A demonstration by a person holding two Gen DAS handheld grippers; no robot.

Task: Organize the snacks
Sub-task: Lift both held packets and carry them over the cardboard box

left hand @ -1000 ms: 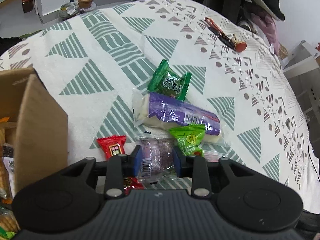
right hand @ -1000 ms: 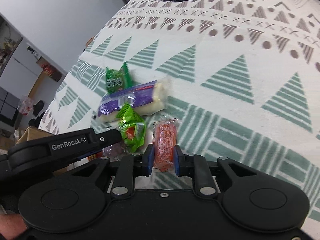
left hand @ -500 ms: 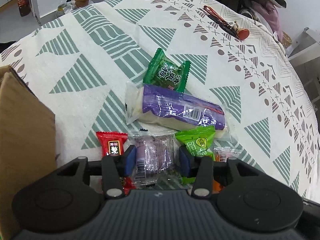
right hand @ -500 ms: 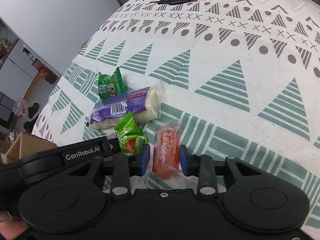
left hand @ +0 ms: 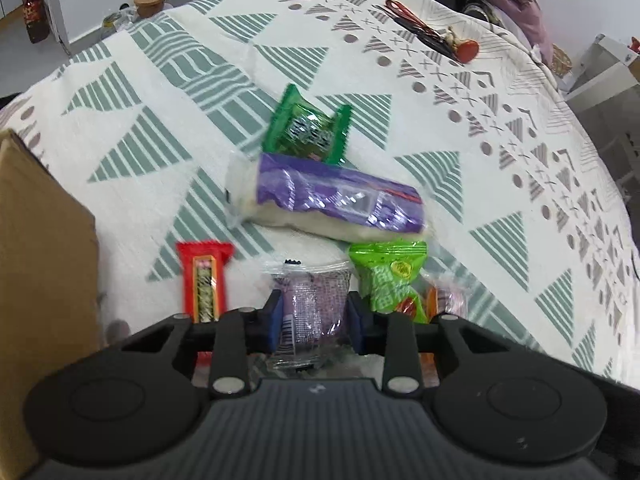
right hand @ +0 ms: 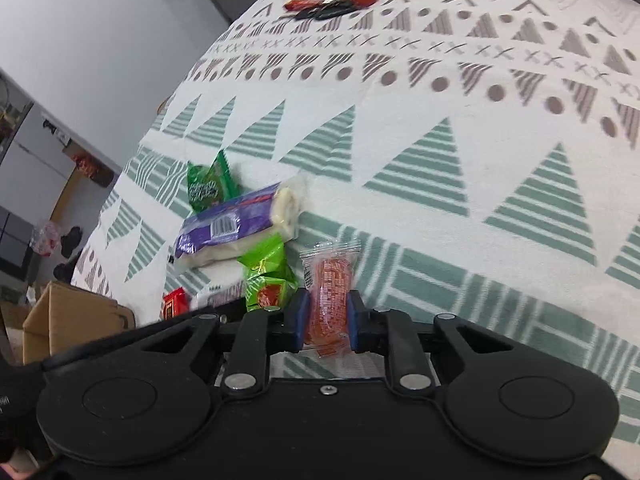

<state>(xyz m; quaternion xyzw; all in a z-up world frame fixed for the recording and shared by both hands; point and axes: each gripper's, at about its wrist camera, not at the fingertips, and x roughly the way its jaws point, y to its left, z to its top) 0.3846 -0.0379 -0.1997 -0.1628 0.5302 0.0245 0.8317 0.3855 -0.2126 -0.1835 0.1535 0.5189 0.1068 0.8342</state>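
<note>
Several wrapped snacks lie in a cluster on the patterned tablecloth [left hand: 500,168]. My left gripper [left hand: 316,316] has its jaws closing, and the blue pads press on a clear packet with a purple snack [left hand: 312,292]. My right gripper [right hand: 328,316] is shut on a clear packet with an orange snack [right hand: 328,276]. Between the two sits a light green packet [left hand: 388,280] [right hand: 266,276]. A small red packet [left hand: 204,280] lies left of the purple one. Behind them lie a long purple-and-white roll [left hand: 332,204] [right hand: 236,228] and a dark green packet [left hand: 308,132] [right hand: 208,188].
An open cardboard box [left hand: 44,260] [right hand: 72,316] stands close on the left of the snacks. A bunch of keys with a red tag [left hand: 432,36] [right hand: 336,0] lies at the far side of the table. Bare cloth stretches to the right.
Both grippers opened a little half a second ago and have closed again on the same packets, purple in the left, orange in the right. The hands have hardly moved.
</note>
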